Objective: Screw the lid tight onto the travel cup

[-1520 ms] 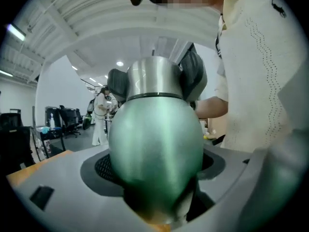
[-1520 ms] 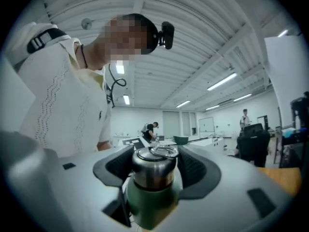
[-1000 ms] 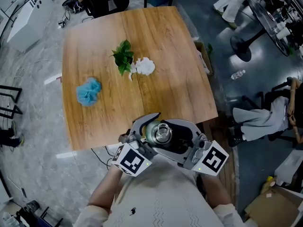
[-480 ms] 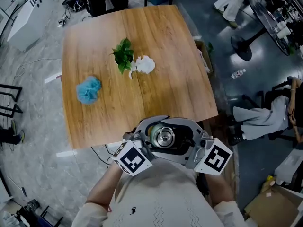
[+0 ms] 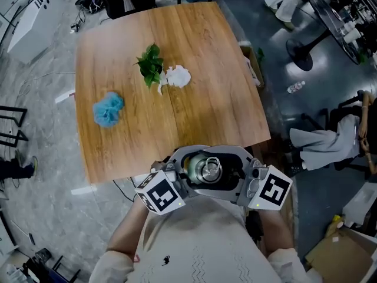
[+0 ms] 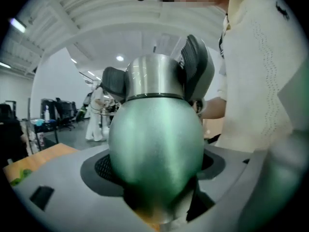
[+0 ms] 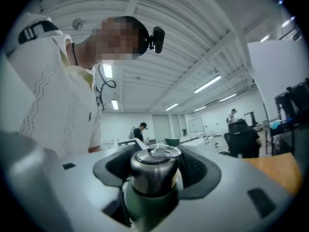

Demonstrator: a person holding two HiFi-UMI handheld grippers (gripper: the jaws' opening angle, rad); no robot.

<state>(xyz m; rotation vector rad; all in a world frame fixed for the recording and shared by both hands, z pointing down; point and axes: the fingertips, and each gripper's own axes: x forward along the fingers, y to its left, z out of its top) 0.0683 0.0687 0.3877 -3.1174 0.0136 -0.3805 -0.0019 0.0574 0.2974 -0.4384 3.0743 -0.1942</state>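
The travel cup (image 5: 197,167) has a green body and a steel lid (image 5: 208,168). It hangs between both grippers, just off the near edge of the wooden table (image 5: 177,34) and close to the person's chest. My left gripper (image 5: 189,171) is shut on the green body (image 6: 157,144), which fills the left gripper view. My right gripper (image 5: 228,171) is shut on the steel lid (image 7: 153,170), with its black pads (image 6: 195,69) on either side of it. Below the lid, part of the green body (image 7: 145,204) shows.
On the table lie a green leafy sprig (image 5: 150,65), a white crumpled piece (image 5: 178,75) and a blue fluffy ball (image 5: 109,111). Chairs and clutter stand on the floor to the right (image 5: 324,140). The person's torso (image 5: 206,240) is right behind the grippers.
Both grippers and the cup have shifted slightly right in the head view. The left gripper has swung a little, and the lid now faces the camera more. Both grips are unchanged.
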